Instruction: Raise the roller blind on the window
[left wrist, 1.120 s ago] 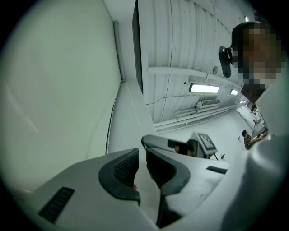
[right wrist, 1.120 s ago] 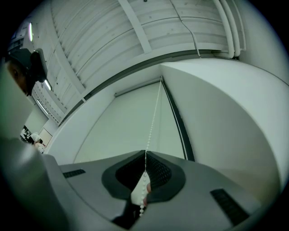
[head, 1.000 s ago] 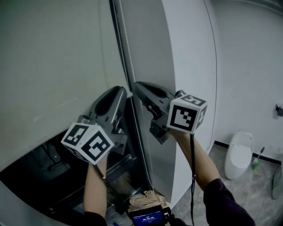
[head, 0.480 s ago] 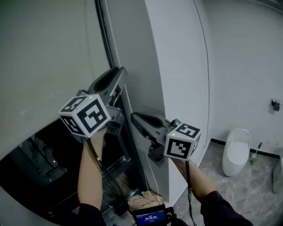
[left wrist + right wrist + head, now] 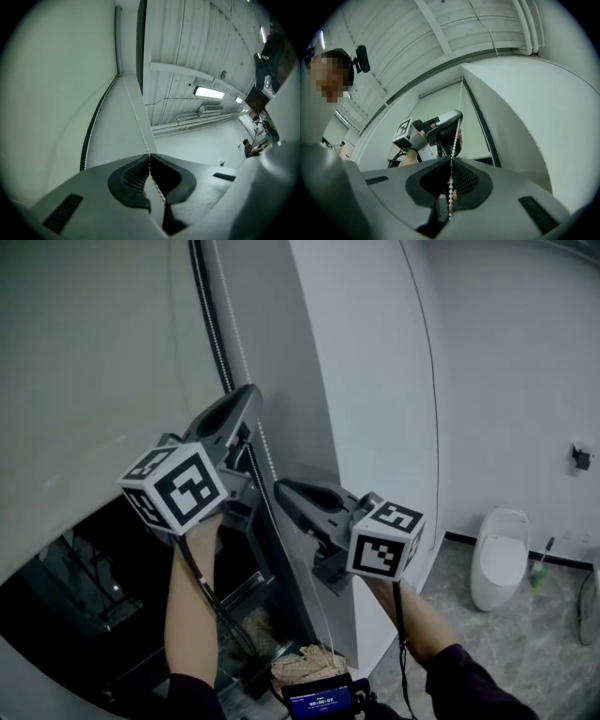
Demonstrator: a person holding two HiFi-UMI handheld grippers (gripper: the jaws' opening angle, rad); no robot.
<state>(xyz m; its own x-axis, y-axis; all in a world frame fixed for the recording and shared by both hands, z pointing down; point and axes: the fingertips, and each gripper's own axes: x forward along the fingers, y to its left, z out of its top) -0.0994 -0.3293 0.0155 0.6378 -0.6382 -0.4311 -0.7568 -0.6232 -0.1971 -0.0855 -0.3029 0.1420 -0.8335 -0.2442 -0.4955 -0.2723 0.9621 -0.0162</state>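
The pale roller blind (image 5: 94, 362) covers the upper window; dark glass (image 5: 84, 587) shows below it. Its white bead chain (image 5: 236, 334) hangs along the blind's right edge. My left gripper (image 5: 251, 390) is the upper one. Its jaws have just been closing and now stand shut on the bead chain (image 5: 136, 117), which runs between the left gripper's (image 5: 149, 155) pads. Lower down, my right gripper (image 5: 278, 486) is shut on the same bead chain (image 5: 455, 136), which hangs taut from the left gripper (image 5: 457, 113) above into the right gripper's (image 5: 451, 158) pads.
A white wall panel (image 5: 375, 381) stands just right of the chain. A toilet (image 5: 502, 559) and a brush (image 5: 542, 570) are on the tiled floor at the right. A small screen device (image 5: 323, 701) sits at the bottom edge. A ceiling light (image 5: 211, 92) is overhead.
The left gripper has risen from below the right gripper to a higher spot on the chain. The right gripper has come down with the chain. Both have held still in the last half second.
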